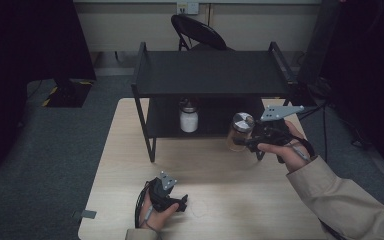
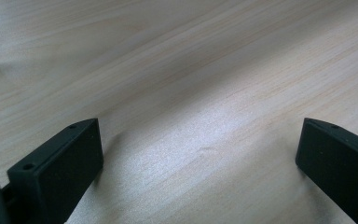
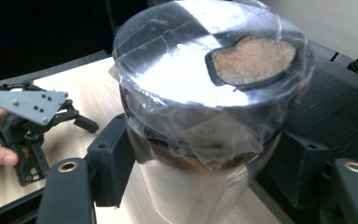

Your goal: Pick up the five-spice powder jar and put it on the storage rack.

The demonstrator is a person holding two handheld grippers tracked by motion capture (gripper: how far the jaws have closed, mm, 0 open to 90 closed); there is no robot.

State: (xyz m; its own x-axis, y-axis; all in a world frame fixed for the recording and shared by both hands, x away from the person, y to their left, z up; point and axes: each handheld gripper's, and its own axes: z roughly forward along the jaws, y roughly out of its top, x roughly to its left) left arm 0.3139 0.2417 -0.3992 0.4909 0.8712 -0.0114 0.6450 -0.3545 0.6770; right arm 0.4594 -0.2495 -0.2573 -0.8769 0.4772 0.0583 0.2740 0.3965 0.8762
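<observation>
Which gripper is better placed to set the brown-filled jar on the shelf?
Right. The right gripper is shut on the jar beside the shelf; the left gripper rests open on the table.

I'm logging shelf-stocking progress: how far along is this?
Done: a white-filled jar stands on the rack's lower shelf. In hand: the right hand-held gripper clamps the brown-granule jar beside the rack. Left: setting it down. The left hand-held gripper rests open on the table.

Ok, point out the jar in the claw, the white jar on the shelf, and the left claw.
brown jar [image 3: 186, 186], right gripper view, glass body
white jar [image 1: 188, 120], high view, body
left claw [image 1: 184, 203], high view, between its tips
</observation>
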